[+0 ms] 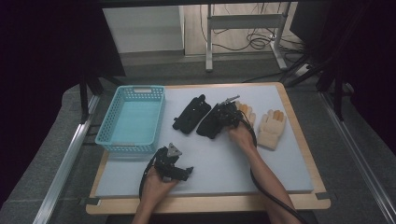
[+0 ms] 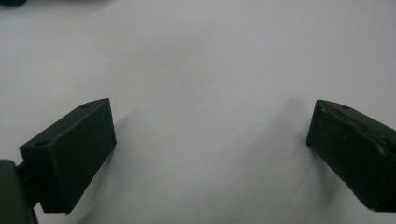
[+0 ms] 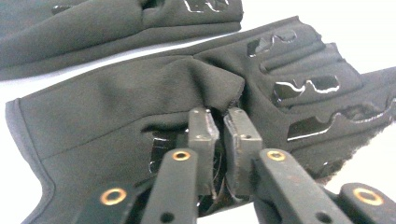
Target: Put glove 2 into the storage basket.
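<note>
In the middle of the mat [image 1: 224, 158], the right gripper [image 3: 222, 122] pinches a fold of the soft black glove [image 3: 116, 98]. It looks light and floppy, so it should lift easily by that bunched-up cloth.

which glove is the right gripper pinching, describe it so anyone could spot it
Start at the light blue plastic basket on the left of the pale grey padded table mat. Right of it lie two black fabric gloves, then two cream knit gloves. The one pinched is the black glove farther from the basket: unlike the flat black glove beside it, its fabric is bunched between the right gripper jaws.
</note>
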Motion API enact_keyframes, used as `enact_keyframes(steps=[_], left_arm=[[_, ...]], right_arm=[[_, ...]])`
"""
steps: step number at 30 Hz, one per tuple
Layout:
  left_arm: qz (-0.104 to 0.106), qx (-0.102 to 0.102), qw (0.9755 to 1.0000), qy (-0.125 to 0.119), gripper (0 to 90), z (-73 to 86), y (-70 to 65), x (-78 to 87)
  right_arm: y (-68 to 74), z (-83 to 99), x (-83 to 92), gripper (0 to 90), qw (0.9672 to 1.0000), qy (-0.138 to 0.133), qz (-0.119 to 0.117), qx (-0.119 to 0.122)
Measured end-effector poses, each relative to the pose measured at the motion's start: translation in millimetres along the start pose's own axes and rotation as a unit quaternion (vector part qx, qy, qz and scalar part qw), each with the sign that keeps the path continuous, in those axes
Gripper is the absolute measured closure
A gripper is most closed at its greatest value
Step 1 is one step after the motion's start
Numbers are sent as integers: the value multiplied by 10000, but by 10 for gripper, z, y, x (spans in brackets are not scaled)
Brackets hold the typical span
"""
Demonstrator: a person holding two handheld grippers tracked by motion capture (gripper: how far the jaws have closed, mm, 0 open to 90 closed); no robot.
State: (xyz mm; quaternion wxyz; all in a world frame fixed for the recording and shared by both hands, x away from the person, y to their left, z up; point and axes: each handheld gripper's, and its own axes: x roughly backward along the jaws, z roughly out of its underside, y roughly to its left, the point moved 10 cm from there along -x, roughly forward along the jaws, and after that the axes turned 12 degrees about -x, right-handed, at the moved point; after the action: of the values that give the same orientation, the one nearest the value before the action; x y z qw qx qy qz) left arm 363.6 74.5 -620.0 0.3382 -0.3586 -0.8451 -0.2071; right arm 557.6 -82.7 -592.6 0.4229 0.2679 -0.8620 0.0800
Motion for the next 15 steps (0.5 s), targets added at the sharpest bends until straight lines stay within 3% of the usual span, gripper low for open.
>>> enact_keyframes(steps=[2, 8, 11, 15], left_arm=[[2, 1, 10000, 0, 17, 0, 0, 0], [0, 1, 10000, -10, 17, -1, 0, -1], [0, 0, 10000, 1, 17, 1, 0, 0], [-3, -6, 10000, -7, 17, 0, 1, -1]], right_arm=[[16, -9, 15, 836, 9999, -17, -12, 123], [153, -5, 219, 844, 9980, -129, -537, 305], [280, 8, 387, 844, 9958, -208, -730, 518], [535, 43, 682, 843, 9904, -334, -1052, 833]])
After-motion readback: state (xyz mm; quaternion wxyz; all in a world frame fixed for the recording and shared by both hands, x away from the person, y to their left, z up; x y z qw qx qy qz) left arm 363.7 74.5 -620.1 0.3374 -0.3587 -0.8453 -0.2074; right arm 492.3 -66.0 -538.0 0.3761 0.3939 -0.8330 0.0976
